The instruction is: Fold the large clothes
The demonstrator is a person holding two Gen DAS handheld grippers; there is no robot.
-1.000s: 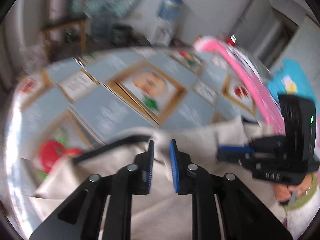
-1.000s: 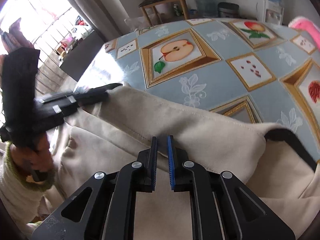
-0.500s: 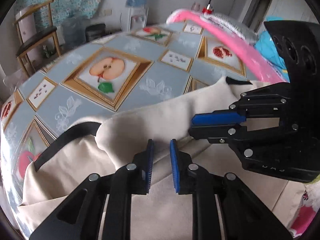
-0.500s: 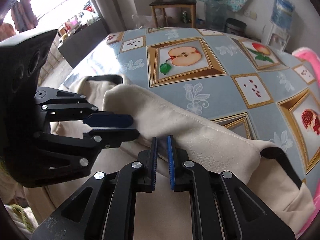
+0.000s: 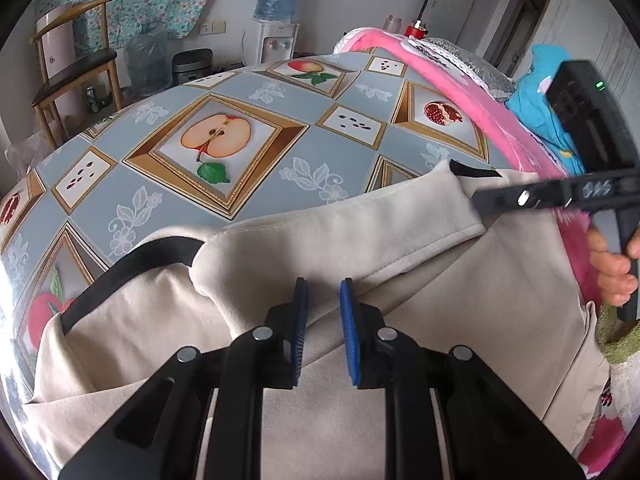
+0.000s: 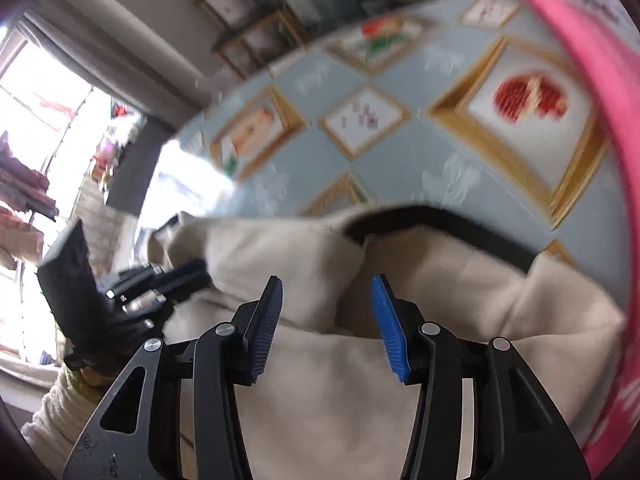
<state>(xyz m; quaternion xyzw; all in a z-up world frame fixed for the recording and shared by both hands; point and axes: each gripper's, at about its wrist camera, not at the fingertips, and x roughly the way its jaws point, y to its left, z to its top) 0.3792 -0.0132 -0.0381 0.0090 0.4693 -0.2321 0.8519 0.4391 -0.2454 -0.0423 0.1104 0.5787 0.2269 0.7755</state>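
A large beige garment (image 5: 420,312) with black trim (image 5: 132,264) lies on the table, a beige sleeve folded across its upper part (image 5: 352,224). My left gripper (image 5: 323,312) hovers over the fold's lower edge, jaws a little apart with nothing between them. My right gripper (image 6: 326,312) is open above the garment (image 6: 320,392) near its black-trimmed edge (image 6: 452,224). Each gripper shows in the other's view, the right one (image 5: 560,196) at the garment's right end, the left one (image 6: 132,284) at its left end.
The table (image 5: 256,184) has a blue-grey cloth with fruit pictures. A pink blanket (image 5: 460,80) lies along its right side. A wooden chair (image 5: 76,68) and a water dispenser (image 5: 276,12) stand behind the table.
My right gripper has opened, let go of the garment and swung away to the right; its view is blurred. My left gripper has opened a little and stayed over the fold.
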